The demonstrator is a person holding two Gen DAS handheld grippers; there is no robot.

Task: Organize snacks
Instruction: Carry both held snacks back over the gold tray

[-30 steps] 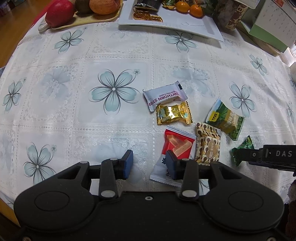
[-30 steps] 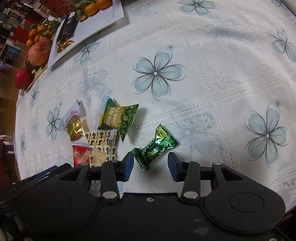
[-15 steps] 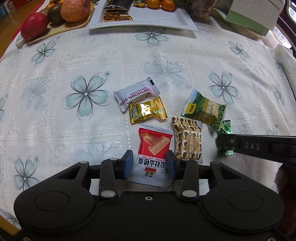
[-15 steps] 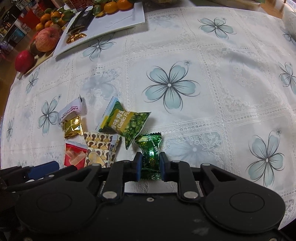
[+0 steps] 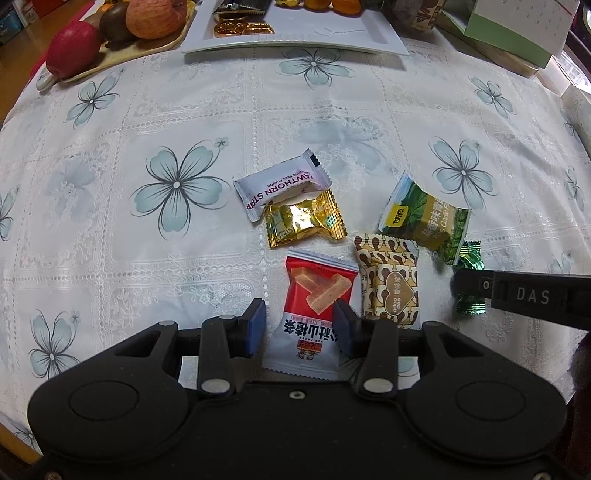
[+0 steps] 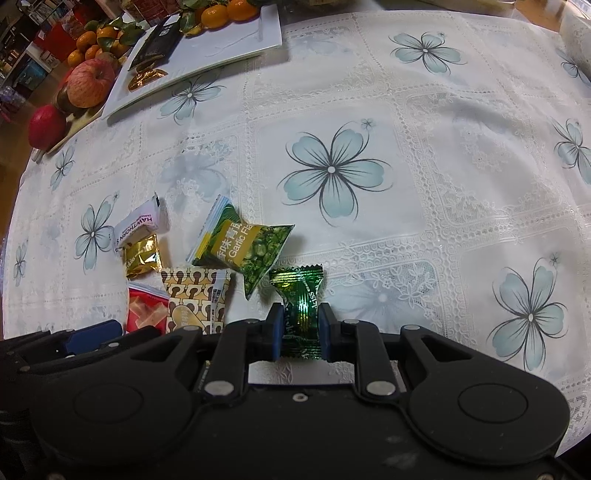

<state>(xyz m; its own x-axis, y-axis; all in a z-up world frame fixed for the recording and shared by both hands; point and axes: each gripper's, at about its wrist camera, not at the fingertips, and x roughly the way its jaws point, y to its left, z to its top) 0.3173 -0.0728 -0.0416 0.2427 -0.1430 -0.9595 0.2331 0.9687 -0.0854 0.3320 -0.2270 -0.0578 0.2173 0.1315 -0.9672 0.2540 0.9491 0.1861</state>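
Observation:
Several snack packets lie in a cluster on the flowered tablecloth. My left gripper (image 5: 298, 325) is open, its pads on either side of the red-and-white hawthorn packet (image 5: 314, 314). My right gripper (image 6: 300, 330) is shut on the green foil candy (image 6: 300, 302), which also shows in the left wrist view (image 5: 469, 258). Nearby lie the brown-patterned packet (image 5: 391, 280), the green garlic pea bag (image 5: 424, 218), the gold foil candy (image 5: 303, 221) and the white hawthorn strip bar (image 5: 280, 188).
A white rectangular plate (image 5: 332, 33) with gold candies, a dark packet and tangerines sits at the far edge. A wooden tray (image 5: 122, 55) with apples is at the far left. Green boxes (image 5: 509, 44) stand at the far right.
My right gripper closed on the green foil candy and turned it upright. My left gripper moved forward so its open pads straddle the red-and-white packet.

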